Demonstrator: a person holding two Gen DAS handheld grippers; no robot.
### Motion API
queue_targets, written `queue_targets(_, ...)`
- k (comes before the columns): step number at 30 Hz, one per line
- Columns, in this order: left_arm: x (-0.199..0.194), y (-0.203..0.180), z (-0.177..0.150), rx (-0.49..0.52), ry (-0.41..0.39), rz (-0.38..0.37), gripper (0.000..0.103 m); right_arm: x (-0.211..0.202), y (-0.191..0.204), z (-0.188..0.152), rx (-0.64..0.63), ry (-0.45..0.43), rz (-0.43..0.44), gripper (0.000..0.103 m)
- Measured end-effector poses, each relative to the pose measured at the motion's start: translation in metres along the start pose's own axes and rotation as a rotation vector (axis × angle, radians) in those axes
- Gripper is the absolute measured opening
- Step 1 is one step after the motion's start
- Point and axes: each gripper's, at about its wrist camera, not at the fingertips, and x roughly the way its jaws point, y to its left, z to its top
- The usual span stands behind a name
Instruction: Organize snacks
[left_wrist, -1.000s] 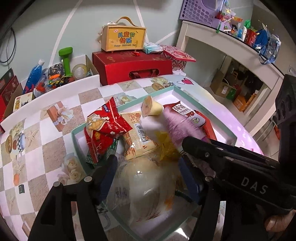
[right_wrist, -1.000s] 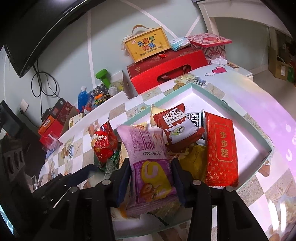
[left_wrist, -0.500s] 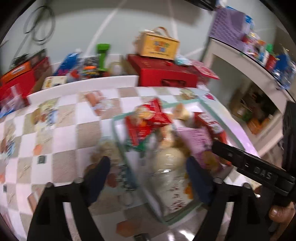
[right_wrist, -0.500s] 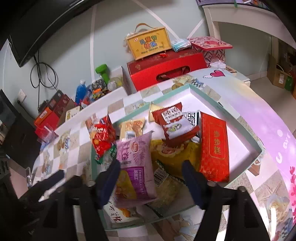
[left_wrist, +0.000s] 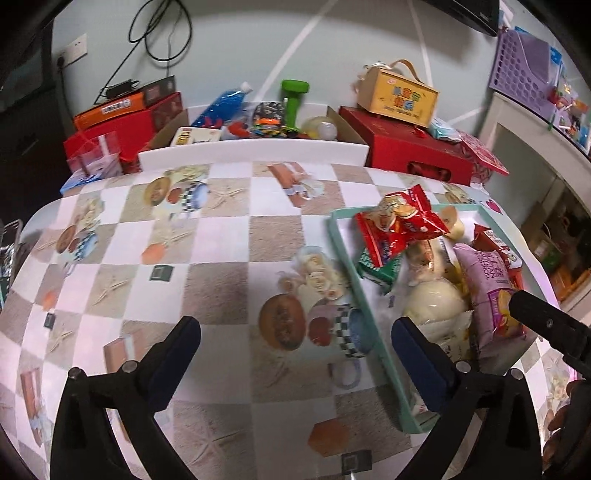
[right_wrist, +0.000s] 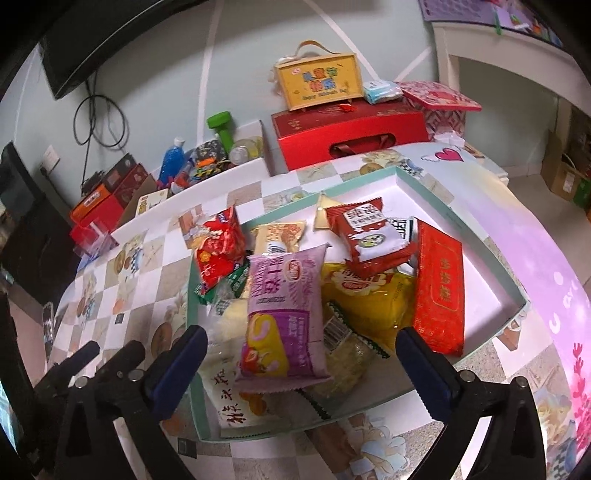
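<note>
A teal-rimmed tray (right_wrist: 461, 221) on the checked tablecloth holds several snack packets. A purple packet (right_wrist: 284, 317) lies on top of the pile, below my right gripper (right_wrist: 301, 336). Its jaws are opening and its pads stand clear of the packet on both sides. Beside the purple packet lie a yellow chips bag (right_wrist: 369, 299), a flat red packet (right_wrist: 439, 288) and a red bag (right_wrist: 218, 251) on the tray's left rim. My left gripper (left_wrist: 295, 328) hangs over the tablecloth left of the tray (left_wrist: 347, 258), jaws opening, nothing between them. A clear bag with a pale bun (left_wrist: 432, 302) rests in the tray.
Behind the table stand a red gift box (right_wrist: 351, 133) with a yellow carry box (right_wrist: 317, 81) on it, and a cardboard box holding a blue bottle (left_wrist: 221, 107) and a green dumbbell (left_wrist: 293, 99). A white shelf unit (left_wrist: 535, 140) is at the right.
The left gripper let go of the clear bag and swung left over the tablecloth. The right gripper opened off the purple packet, which now lies on the pile.
</note>
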Motion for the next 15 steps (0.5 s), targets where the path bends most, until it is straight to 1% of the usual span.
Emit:
queue_targets(4, -0.003, 0.005, -0.006, 0.006, 0.015, 0.054, 0.103, -0.004, 0.008, -0.004, -0.033, -0.007, -0.004, 0.103)
queue_targets(9, -0.012, 0.013, -0.018, 0.007, 0.01, 0.133, 0.103, -0.009, 0.019, -0.011, -0.058, -0.002, -0.002, 0.103)
queue_targets(11, -0.014, 0.018, -0.022, 0.0, 0.027, 0.174, 0.103, -0.012, 0.024, -0.016, -0.073, 0.001, -0.006, 0.103)
queue_targets(13, -0.017, 0.021, -0.027, 0.003, 0.024, 0.222, 0.103, -0.014, 0.028, -0.021, -0.083, 0.005, -0.005, 0.103)
queue_targets(15, -0.02, 0.025, -0.031, -0.002, 0.023, 0.235, 0.103, -0.016, 0.032, -0.028, -0.097, 0.012, -0.006, 0.103)
